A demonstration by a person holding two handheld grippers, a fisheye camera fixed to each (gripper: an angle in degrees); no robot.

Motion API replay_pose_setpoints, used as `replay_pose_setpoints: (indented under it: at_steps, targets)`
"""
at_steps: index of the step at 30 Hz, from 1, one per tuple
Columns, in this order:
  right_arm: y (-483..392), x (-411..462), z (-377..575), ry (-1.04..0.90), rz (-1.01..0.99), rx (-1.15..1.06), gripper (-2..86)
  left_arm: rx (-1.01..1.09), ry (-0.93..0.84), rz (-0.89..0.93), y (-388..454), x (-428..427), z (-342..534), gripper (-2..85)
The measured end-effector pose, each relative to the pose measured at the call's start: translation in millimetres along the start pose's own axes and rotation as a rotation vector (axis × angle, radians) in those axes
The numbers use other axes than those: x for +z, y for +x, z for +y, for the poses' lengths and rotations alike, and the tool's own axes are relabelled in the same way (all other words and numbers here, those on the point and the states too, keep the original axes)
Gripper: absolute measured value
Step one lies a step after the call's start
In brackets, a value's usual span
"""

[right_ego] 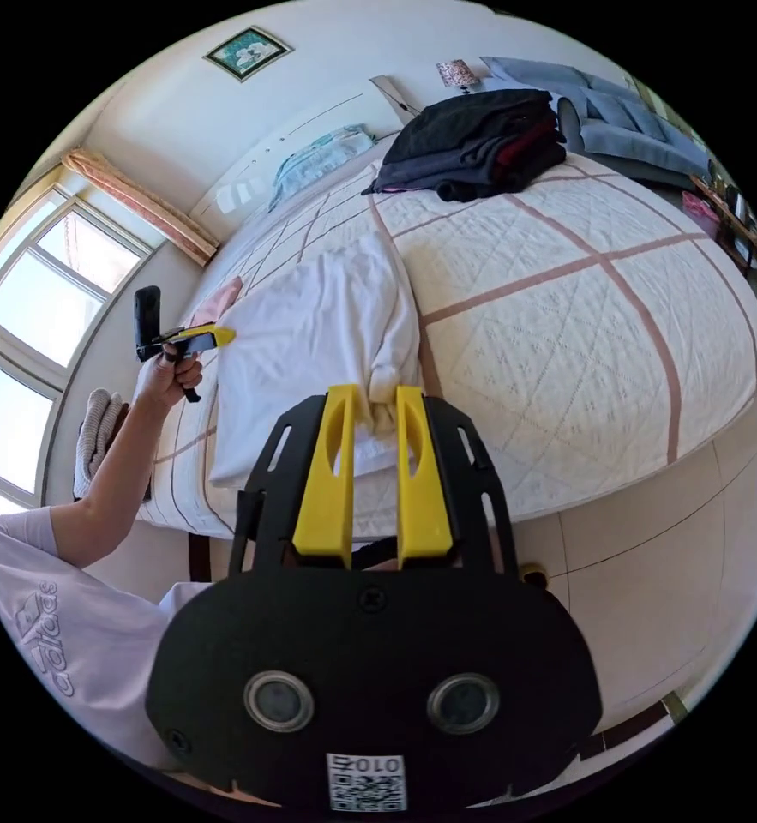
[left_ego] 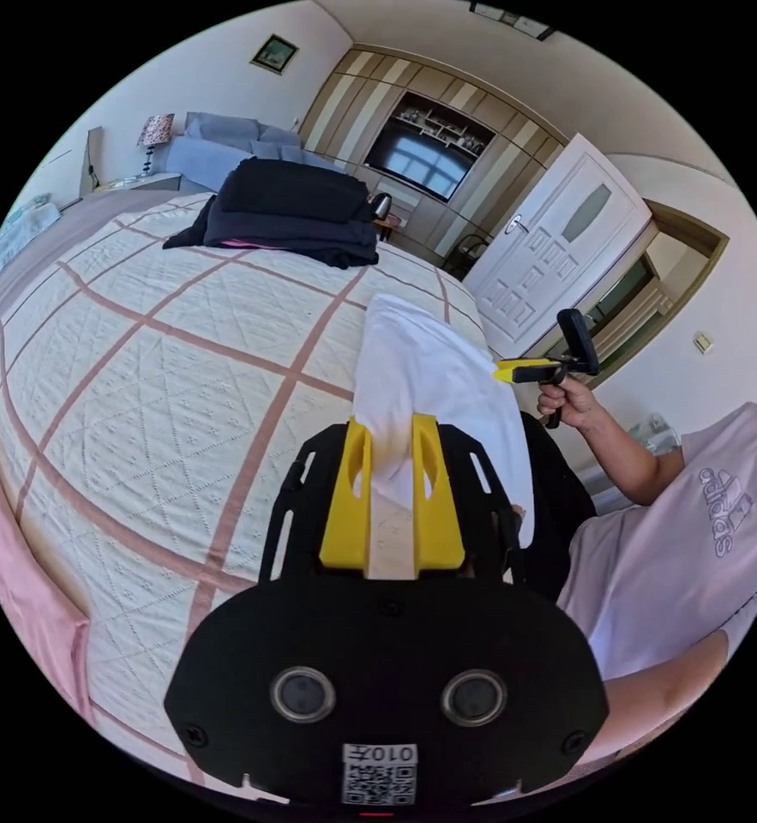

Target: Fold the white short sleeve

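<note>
Two grippers hold one white shirt [right_ego: 318,343] above a bed [left_ego: 138,360]. Largest item: the bed, covered by a cream quilted spread with pink-brown stripes forming a grid. It occupies the left and centre of the left gripper view and the upper right of the right gripper view, where pale floor tiles [right_ego: 652,566] lie beyond its edge.

Next in size: a pile of dark clothes [left_ego: 288,210] resting on the far part of the bed, well apart from the shirt.

The white shirt hangs stretched between the two grippers, raised over the near edge of the bed. In the right gripper view it spreads as a wide panel with one bunched corner at the jaws.

The left gripper [left_ego: 393,429] has its yellow jaws set narrow, both pressing on a gathered fold of the shirt. The right gripper [right_ego: 376,403] has its jaws equally narrow, clamped on the bunched corner. Each gripper also appears in the opposite view, held in a hand [left_ego: 571,403] at the far edge of the shirt, yellow tip against the cloth.

The person wears a pale short-sleeved top [left_ego: 678,549].

Smaller items: a white door [left_ego: 558,249], a screen [left_ego: 421,159] in a wall unit, and a framed picture [right_ego: 248,51].
</note>
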State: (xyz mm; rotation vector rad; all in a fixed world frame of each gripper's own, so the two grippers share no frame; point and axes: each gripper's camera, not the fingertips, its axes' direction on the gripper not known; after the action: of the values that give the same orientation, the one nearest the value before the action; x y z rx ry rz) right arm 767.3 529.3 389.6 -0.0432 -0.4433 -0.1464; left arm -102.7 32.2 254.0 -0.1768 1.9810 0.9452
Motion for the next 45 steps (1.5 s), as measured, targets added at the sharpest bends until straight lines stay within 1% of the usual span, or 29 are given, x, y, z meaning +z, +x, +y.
replay_pose_setpoints:
  at_steps: [2, 5, 7, 10, 12, 14, 16, 18, 20, 22, 23, 25, 26, 28, 30, 32, 34, 35, 36, 39, 40, 42, 43, 45]
  targets:
    - [8.4, 0.2, 0.3, -0.009, -0.039, 0.022, 7.9, -0.047, -0.025, 0.012, -9.2, -4.2, -3.5, 11.1]
    - [15.9, -10.7, 7.3, 0.020, -0.062, 0.041, 7.1, -0.141, -0.041, -0.040, -23.3, -12.8, -5.8, 12.6]
    - [17.0, -19.2, 15.1, 0.049, -0.037, 0.050, 6.8, -0.247, 0.015, -0.055, -36.3, -32.8, 0.6, 13.7]
    - [24.5, -27.9, 28.5, 0.090, -0.081, 0.074, 7.7, -0.390, 0.060, 0.023, -58.5, -47.1, 14.5, 14.4]
    - [31.1, -29.0, 35.0, 0.117, -0.132, 0.112, 9.7, -0.409, 0.055, 0.049, -64.7, -45.9, 17.6, 14.2]
    - [38.6, -22.1, 37.2, 0.104, -0.203, 0.146, 11.3, -0.401, 0.031, 0.086, -68.2, -39.2, 15.4, 13.5]
    - [41.5, -16.4, 36.3, 0.103, -0.239, 0.158, 11.4, -0.329, 0.014, 0.117, -69.1, -31.2, 9.5, 11.7]
    - [39.8, -8.6, 31.6, 0.081, -0.248, 0.148, 10.9, -0.274, 0.015, 0.098, -69.6, -32.5, 7.2, 10.9]
    - [31.6, 4.0, 24.7, 0.021, -0.210, 0.112, 9.6, -0.229, 0.042, 0.145, -72.2, -38.5, 7.3, 10.2]
    - [25.7, 5.7, 25.1, 0.016, -0.151, 0.102, 8.9, -0.191, 0.118, 0.276, -79.4, -51.4, 12.5, 9.5]
    - [23.6, 5.5, 27.3, 0.024, -0.143, 0.093, 8.7, -0.189, 0.137, 0.306, -82.0, -54.4, 14.5, 9.3]
    - [25.5, 6.9, 31.5, 0.033, -0.167, 0.106, 8.6, -0.211, 0.218, 0.411, -95.6, -63.8, 24.4, 8.7]
    - [27.6, 7.7, 34.3, 0.039, -0.191, 0.119, 8.6, -0.220, 0.217, 0.417, -98.5, -64.6, 26.0, 8.5]
    - [27.7, 8.7, 37.5, 0.043, -0.198, 0.118, 8.5, -0.215, 0.175, 0.382, -101.7, -63.6, 27.4, 7.4]
    - [25.7, 9.6, 39.9, 0.042, -0.195, 0.112, 8.4, -0.184, 0.163, 0.396, -101.1, -61.5, 25.7, 5.8]
    - [22.9, 10.6, 43.0, 0.037, -0.192, 0.102, 8.3, -0.170, 0.168, 0.372, -100.5, -62.8, 24.9, 4.1]
    - [21.3, 11.6, 45.7, 0.034, -0.196, 0.100, 8.0, -0.140, 0.167, 0.287, -94.8, -68.7, 24.1, 2.3]
    - [19.9, 12.5, 47.7, 0.031, -0.196, 0.094, 7.7, -0.124, 0.162, 0.274, -91.8, -70.3, 23.0, 2.0]
    - [19.0, 12.7, 48.8, 0.028, -0.193, 0.088, 7.4, -0.079, 0.145, 0.241, -82.9, -74.6, 18.8, 1.4]
    - [14.9, 14.0, 54.5, 0.015, -0.174, 0.062, 6.1, 0.070, 0.078, 0.048, -54.1, -96.4, 3.7, 0.8]
    - [13.7, 16.5, 55.9, 0.010, -0.182, 0.061, 5.9, 0.075, 0.033, 0.015, -55.1, -98.7, -1.0, 0.8]
    - [10.7, 21.3, 57.7, 0.004, -0.187, 0.059, 5.7, 0.015, -0.050, -0.006, -71.4, -89.7, -3.0, 1.1]
    - [8.6, 24.0, 59.6, -0.002, -0.183, 0.057, 5.7, -0.047, -0.101, 0.017, -85.4, -77.0, -0.4, 1.4]
    - [6.8, 25.6, 64.7, 0.000, -0.198, 0.065, 5.7, -0.168, -0.131, 0.077, -104.0, -61.2, 9.1, 2.6]
